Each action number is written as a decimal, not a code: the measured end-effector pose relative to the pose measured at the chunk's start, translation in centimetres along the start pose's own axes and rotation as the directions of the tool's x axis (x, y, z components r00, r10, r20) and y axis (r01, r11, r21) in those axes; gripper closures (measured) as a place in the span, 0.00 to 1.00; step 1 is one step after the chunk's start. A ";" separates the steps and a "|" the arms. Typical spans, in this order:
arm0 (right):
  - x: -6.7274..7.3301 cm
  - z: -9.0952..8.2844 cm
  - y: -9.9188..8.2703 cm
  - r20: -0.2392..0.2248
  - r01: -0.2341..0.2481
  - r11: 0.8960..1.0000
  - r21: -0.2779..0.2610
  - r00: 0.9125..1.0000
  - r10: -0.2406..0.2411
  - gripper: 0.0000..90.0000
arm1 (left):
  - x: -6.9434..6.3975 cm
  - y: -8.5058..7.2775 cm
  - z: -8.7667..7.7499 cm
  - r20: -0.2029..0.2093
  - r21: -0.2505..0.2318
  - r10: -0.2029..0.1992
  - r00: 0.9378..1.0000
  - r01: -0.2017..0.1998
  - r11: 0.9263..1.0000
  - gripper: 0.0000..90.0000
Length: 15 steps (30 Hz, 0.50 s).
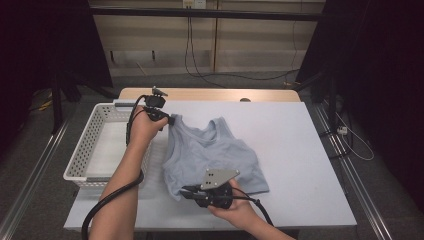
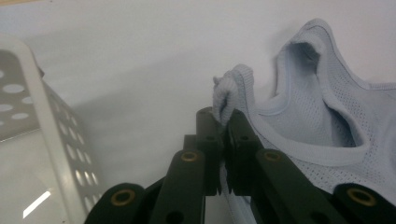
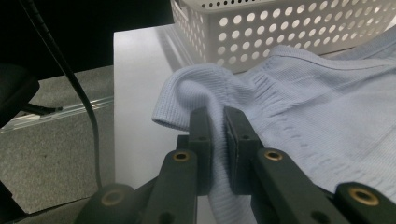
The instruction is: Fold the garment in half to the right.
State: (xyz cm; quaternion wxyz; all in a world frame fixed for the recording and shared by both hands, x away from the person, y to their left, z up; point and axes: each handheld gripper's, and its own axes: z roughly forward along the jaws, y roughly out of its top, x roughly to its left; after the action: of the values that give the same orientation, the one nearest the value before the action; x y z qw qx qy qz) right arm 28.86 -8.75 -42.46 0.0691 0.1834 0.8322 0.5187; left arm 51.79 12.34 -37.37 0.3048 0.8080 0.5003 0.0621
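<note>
The left gripper [image 1: 171,120] has its jaws pressed together on a shoulder strap of the pale blue tank top [image 1: 212,155], beside the white basket [image 1: 85,150]. The right gripper [image 1: 184,192] pinches the ribbed hem at the near left corner. The top lies on the white table [image 1: 300,165], neck end away from the person, hem toward them, lengthways front to back.

White table [image 1: 300,150] w/ tank top [image 1: 215,155], basket [image 1: 95,150] on it.
</note>
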 end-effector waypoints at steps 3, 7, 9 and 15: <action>0.0 0.1 0.1 -0.005 0.004 1.000 0.002 1.000 -0.004 0.93 | 0.1 -0.1 -0.3 -0.005 -0.002 0.000 1.000 0.000 1.000 0.96; 0.0 0.2 0.3 -0.012 -0.003 1.000 -0.005 1.000 0.003 0.93 | 0.3 -0.1 -0.6 -0.012 -0.005 -0.001 1.000 0.001 1.000 0.96; 0.1 0.3 0.3 -0.017 -0.002 1.000 -0.006 1.000 0.002 0.93 | 0.4 -0.2 -0.8 -0.020 -0.004 0.000 1.000 0.000 1.000 0.96; 0.2 0.5 0.4 -0.027 0.004 1.000 -0.006 1.000 -0.004 0.93 | 0.5 -0.2 -1.2 -0.032 0.000 0.010 0.999 -0.010 1.000 0.96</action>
State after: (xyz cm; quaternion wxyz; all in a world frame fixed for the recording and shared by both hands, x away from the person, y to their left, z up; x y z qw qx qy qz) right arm 28.95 -8.08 -42.28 0.0595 0.1747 0.8319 0.5234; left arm 51.39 13.33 -36.64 0.2964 0.8093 0.5013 0.0765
